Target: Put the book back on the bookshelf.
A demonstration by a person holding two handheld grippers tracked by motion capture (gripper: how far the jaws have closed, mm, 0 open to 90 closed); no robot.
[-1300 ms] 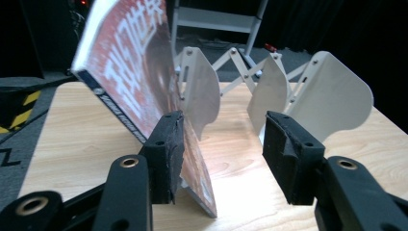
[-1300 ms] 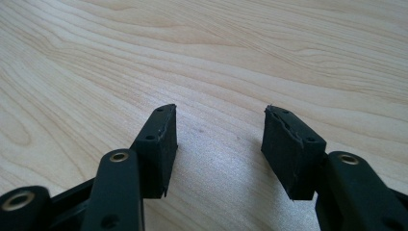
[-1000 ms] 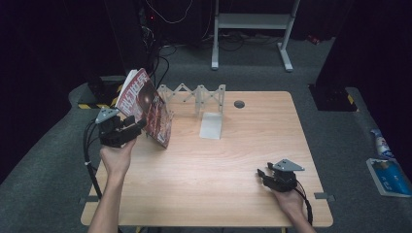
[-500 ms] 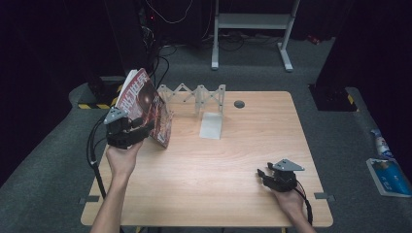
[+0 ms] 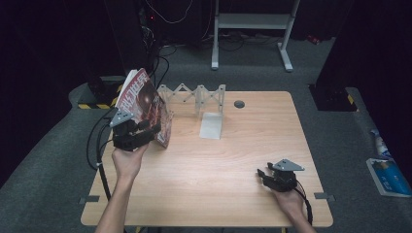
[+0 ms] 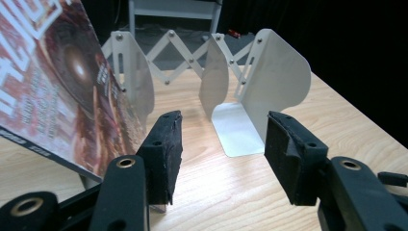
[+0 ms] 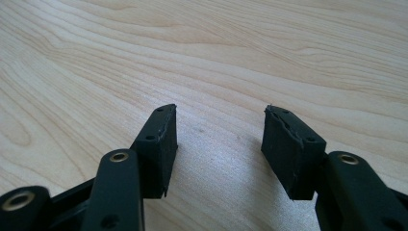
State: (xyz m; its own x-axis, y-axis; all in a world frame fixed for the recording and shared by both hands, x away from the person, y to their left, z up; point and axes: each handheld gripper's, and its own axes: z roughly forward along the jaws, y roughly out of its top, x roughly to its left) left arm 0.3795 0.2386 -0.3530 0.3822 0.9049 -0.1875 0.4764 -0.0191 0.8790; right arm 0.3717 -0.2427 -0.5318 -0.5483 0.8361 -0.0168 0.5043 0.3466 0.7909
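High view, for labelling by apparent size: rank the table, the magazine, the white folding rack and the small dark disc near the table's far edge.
1. Table, by far the largest.
2. White folding rack and magazine look close in extent; the magazine stands tilted, so their order is unsure.
3. Dark disc, smallest.

I'm seeing a glossy magazine (image 6: 67,91) with a dark red, mottled cover, white block lettering and a brown sphere on it. The expanding metal book rack (image 6: 269,82) is plain off-white. My left hand-held gripper (image 6: 219,154) has matte black jaws with brass rivets. The wooden table (image 7: 240,53) is pale blond with wavy grain.
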